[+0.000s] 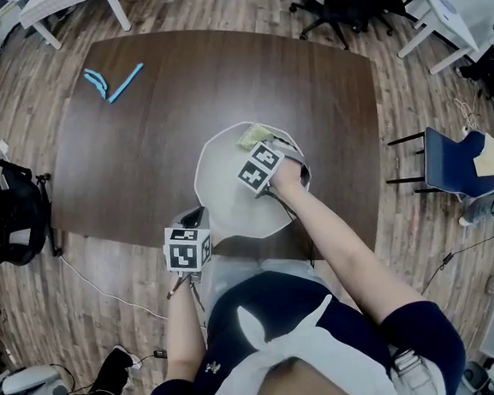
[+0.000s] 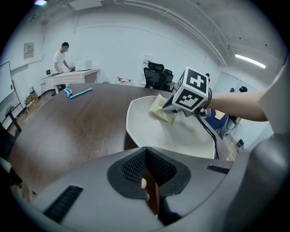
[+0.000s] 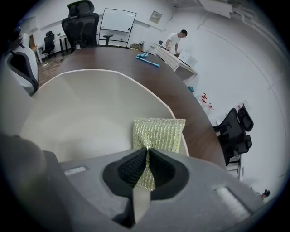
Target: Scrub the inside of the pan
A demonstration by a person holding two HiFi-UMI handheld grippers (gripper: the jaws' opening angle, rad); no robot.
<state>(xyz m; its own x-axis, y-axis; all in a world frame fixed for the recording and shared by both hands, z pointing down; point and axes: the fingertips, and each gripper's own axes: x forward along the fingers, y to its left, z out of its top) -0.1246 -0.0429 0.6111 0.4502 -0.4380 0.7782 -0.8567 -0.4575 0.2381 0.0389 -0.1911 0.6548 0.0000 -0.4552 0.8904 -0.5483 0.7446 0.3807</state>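
Our right gripper (image 3: 147, 153) has its jaws pressed together on the near edge of a yellow-green scouring pad (image 3: 158, 133). The rest of the pad fans out ahead of the jaws. It lies against the inner wall of the pale pan (image 3: 81, 113) and reaches up to the rim. In the head view that spot is about 12 o'clock on the pan. The pan sits on the dark table (image 1: 139, 141), near its front edge.

Our left gripper (image 2: 146, 156) is closed too. It nips a thin brown piece that we take to be the pan's handle (image 2: 151, 190), at about 8 o'clock on the pan, so the pan looks braced.

As for progress, we judge the scrub to be under way, since the pad is inside the pan and on its surface. The inside looks evenly pale, with no foam, water or dirt that we can make out. So we cannot tell which parts are done. The floor and the near wall may remain.

Our right forearm comes in from 5 o'clock and crosses above the pan. Its gripper tips steeply down with the marker cube uppermost. Our left arm is tucked close to the body, its gripper angled down and forward at the table's edge.

Some light-blue pieces (image 1: 112, 82) lie well apart, toward 10 o'clock on the table.
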